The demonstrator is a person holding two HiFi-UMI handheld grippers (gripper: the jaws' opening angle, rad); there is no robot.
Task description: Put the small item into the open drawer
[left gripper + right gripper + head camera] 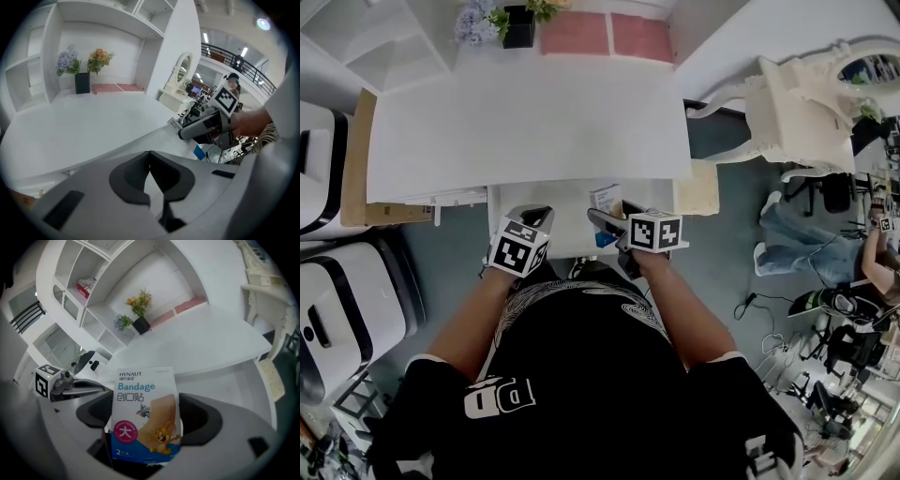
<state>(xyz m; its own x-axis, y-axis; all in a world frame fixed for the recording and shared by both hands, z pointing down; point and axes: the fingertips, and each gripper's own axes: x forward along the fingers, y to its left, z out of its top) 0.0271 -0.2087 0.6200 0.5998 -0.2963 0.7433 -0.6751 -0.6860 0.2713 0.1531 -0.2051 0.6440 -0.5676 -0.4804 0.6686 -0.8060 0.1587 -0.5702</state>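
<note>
Bandage box (pixel 140 394) is clamped upright between the jaws of the right gripper (pixel 147 414), above the open drawer (pixel 565 217) at the near edge of the desk (pixel 525 122). Left gripper (pixel 150 161) has its jaws together on nothing, just left of the box. Recommendation: lower the box inside the drawer walls before parting the jaws, keeping the left gripper clear.

a white desk (pixel 525 131), its drawer (pixel 570 220) open, bears a black flower pot (pixel 518 28) and two pink pads (pixel 605 36) at the back.
</note>
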